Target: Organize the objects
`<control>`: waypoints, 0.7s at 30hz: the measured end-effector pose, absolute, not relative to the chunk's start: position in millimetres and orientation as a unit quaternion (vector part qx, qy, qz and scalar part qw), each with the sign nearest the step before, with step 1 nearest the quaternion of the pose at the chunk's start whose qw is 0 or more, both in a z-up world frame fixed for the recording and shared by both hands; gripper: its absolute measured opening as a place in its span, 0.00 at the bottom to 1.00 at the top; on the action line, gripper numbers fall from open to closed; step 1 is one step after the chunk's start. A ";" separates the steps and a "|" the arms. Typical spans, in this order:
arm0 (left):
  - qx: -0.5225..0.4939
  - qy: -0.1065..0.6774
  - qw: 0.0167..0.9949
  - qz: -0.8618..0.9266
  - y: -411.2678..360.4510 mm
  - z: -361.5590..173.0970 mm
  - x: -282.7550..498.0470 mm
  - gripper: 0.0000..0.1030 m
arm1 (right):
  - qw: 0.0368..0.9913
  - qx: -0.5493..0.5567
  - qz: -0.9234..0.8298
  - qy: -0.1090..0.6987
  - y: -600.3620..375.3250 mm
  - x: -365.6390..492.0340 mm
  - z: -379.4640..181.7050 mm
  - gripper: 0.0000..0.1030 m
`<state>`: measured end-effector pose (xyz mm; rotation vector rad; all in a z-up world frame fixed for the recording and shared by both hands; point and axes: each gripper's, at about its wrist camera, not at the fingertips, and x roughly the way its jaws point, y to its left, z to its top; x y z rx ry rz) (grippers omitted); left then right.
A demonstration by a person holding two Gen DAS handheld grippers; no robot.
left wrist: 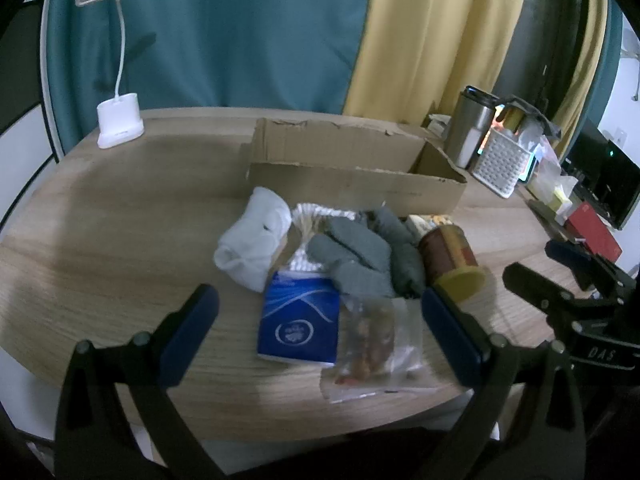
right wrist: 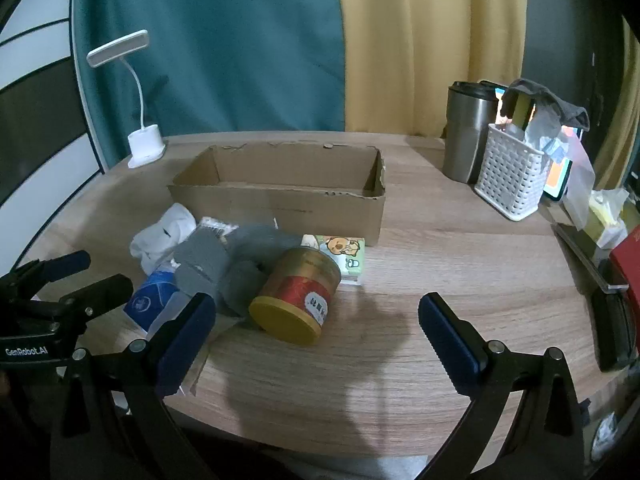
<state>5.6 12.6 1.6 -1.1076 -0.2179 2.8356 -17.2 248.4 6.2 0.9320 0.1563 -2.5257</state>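
- Cardboard box point(left wrist: 352, 168) sits behind the pile; your left gripper point(left wrist: 320, 332) hangs spread wide over blue packet point(left wrist: 298, 326) and clear bag point(left wrist: 376, 340), gripping nothing.
- Right view: your right gripper point(right wrist: 316, 336) is spread, empty, just before the tipped can point(right wrist: 298, 296) beside grey socks point(right wrist: 224, 268).

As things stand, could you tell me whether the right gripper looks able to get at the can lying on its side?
Probably yes. The right gripper is open, and the can lies just ahead with its yellow lid facing it. Only the grey socks crowd the can's left side.
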 end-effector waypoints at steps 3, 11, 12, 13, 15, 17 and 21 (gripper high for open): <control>-0.363 -0.072 0.045 0.928 13.0 0.9 5.2 0.99 | 0.220 0.338 -0.913 0.055 249.0 -17.3 6.6 1.00; -0.363 -0.070 0.044 0.928 12.8 0.7 5.5 0.99 | 0.224 0.342 -0.911 0.052 248.2 -17.3 6.5 1.00; -0.363 -0.070 0.044 0.928 12.8 0.5 5.6 0.99 | 0.224 0.342 -0.911 0.052 248.5 -17.5 6.1 1.00; -0.363 -0.071 0.044 0.928 12.7 0.5 5.6 0.99 | 0.224 0.342 -0.911 0.052 248.5 -17.7 6.0 1.00; -0.363 -0.071 0.045 0.928 12.9 0.4 6.1 0.99 | 0.223 0.342 -0.911 0.051 249.1 -17.6 5.8 1.00; -0.363 -0.071 0.044 0.928 13.1 0.4 6.2 0.99 | 0.223 0.343 -0.911 0.050 249.5 -17.3 5.7 1.00; -0.362 -0.071 0.044 0.928 12.9 0.9 7.2 0.99 | 0.223 0.345 -0.911 0.049 249.9 -17.5 5.7 1.00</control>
